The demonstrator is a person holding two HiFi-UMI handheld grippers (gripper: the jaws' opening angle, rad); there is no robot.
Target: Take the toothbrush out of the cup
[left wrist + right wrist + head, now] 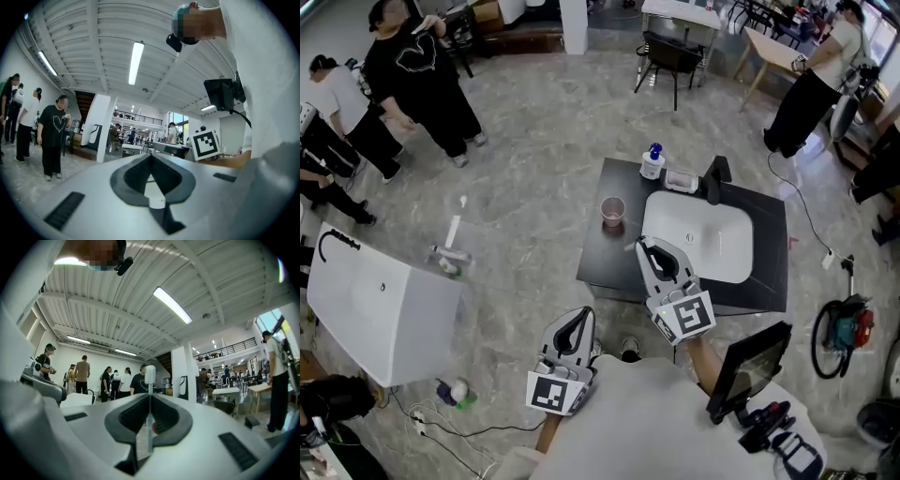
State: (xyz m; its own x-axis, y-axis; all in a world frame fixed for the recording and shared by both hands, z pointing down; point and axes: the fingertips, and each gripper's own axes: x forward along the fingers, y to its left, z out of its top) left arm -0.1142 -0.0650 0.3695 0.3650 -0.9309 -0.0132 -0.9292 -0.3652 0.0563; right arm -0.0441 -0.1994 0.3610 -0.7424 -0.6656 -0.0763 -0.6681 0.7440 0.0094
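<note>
A white toothbrush (pixel 149 394) stands upright between the jaws of my right gripper (pixel 150 399), bristles on top; the gripper is shut on its handle. In the head view this right gripper (pixel 644 247) hovers over the front of the black counter (pixel 598 258), between the pinkish clear cup (pixel 612 211) and the white sink basin (pixel 698 239). The cup stands alone, to the left of and beyond the gripper's tip. My left gripper (pixel 579 317) hangs lower, off the counter's front edge. In the left gripper view the left gripper (pixel 151 157) has its jaws together with nothing between them.
A blue-capped soap bottle (pixel 652 161), a soap dish (pixel 682 180) and a black faucet (pixel 714 180) line the counter's far side. Another white basin unit (pixel 380 309) stands at left. Several people stand at the upper left, one at upper right. A black screen (pixel 750 366) sits near my right arm.
</note>
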